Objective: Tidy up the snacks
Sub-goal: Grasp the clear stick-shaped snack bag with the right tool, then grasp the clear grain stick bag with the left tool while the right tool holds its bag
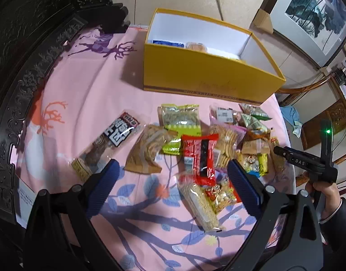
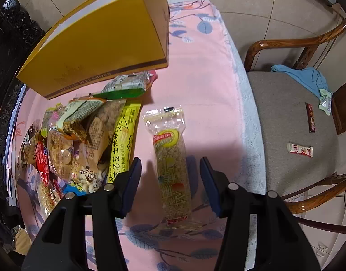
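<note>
Left tool [image 1: 170,178]: held spread, empty, above the snack pile [image 1: 209,144] at frame centre.
Yellow box [image 1: 204,79]: upper centre, open.
Right tool [image 2: 170,178]: spread, straddling the grain bar [image 2: 173,169]; best closed mid-length, gently.

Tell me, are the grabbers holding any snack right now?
No. Both are open and empty. The right gripper just straddles a long grain bar, and the left gripper hovers over the snack pile.
</note>
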Demonstrator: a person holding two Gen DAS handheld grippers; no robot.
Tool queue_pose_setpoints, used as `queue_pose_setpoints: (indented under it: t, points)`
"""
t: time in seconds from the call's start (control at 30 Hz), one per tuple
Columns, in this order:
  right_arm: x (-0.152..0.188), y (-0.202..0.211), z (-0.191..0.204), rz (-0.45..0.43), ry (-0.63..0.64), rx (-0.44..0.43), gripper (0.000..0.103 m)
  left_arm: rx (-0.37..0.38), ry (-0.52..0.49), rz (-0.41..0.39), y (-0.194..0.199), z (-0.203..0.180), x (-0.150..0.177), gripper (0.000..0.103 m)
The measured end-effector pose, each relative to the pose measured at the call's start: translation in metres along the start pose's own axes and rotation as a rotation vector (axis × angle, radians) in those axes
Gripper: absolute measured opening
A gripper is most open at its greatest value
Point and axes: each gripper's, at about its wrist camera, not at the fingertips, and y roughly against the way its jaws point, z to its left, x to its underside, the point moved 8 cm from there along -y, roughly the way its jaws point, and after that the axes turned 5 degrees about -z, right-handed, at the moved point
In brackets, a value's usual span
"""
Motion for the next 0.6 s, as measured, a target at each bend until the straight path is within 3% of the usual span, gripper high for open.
queue_pose_setpoints:
  t: [0.27,0.47,0.5,0.6]
  points:
    - [0.004,-0.007,0.004,0.006,0.037,0.005,0.052,-0.016,0.000,0.010,0.003,-0.001,0.007,0.098]
    - [0.009,-0.014,0.002,0.007,0.099,0.047,0.037,-0.039,0.018,0.022,0.006,0.002,0.015,0.098]
    - [0.009,-0.014,0.003,0.004,0.111,0.055,0.030,-0.042,0.019,0.024,0.006,0.003,0.017,0.098]
    - [0.013,-0.008,0.002,-0.002,0.089,0.056,0.030,-0.062,0.019,0.034,0.004,0.002,0.024,0.098]
